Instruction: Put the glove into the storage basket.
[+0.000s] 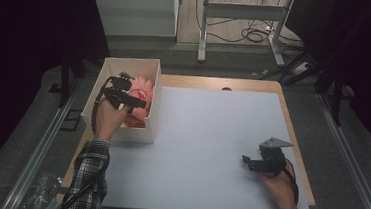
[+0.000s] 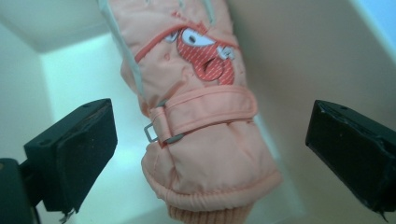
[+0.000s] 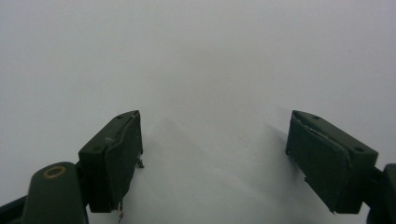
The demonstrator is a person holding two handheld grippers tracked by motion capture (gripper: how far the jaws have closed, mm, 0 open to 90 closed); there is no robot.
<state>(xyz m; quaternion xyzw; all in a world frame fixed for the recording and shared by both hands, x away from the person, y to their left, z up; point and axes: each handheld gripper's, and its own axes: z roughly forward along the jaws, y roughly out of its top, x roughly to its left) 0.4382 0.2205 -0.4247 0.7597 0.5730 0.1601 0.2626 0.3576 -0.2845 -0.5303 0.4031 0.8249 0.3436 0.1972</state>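
Pink glove [image 2: 196,116], soft, light and padded, lying in the white box [image 1: 107,68] under the left gripper [image 1: 124,95] with fingers apart, best pinched at strap or knit cuff; right gripper [image 1: 255,162] likewise apart over the table [image 1: 211,136].
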